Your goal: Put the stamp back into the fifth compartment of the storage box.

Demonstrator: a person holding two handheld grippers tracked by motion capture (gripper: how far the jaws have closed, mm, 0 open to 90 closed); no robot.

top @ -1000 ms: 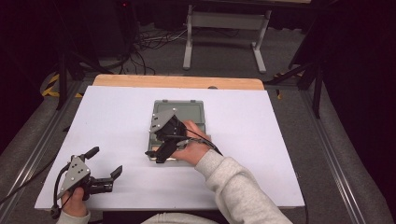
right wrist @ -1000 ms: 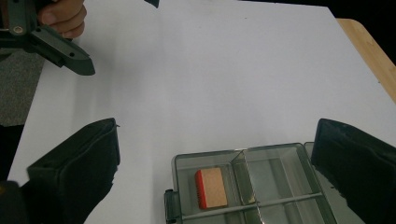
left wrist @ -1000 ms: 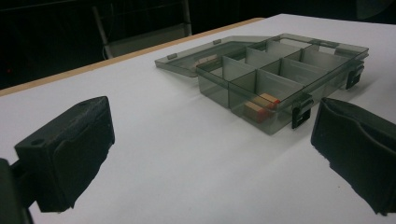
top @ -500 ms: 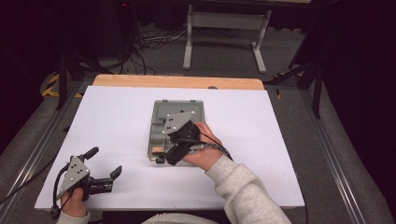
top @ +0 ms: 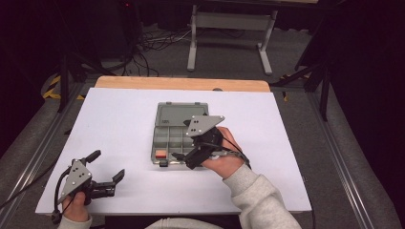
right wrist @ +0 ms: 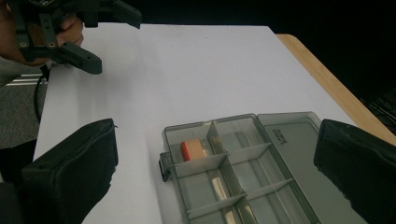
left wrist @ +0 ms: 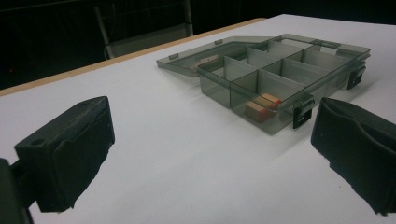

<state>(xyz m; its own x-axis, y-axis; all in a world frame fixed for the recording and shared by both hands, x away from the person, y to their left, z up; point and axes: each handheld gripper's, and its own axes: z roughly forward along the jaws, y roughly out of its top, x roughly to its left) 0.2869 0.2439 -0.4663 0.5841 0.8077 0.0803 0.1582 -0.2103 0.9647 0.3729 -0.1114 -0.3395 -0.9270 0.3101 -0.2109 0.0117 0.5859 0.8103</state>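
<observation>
The only lettering stands on the open lid (right wrist: 299, 140) of the grey compartment box (right wrist: 243, 186), right of centre in the right gripper view: a short raised word moulded into the plastic near the hinge edge, too small and blurred to read. Nothing else carries a legible text, label, brand, number or sign.
</observation>
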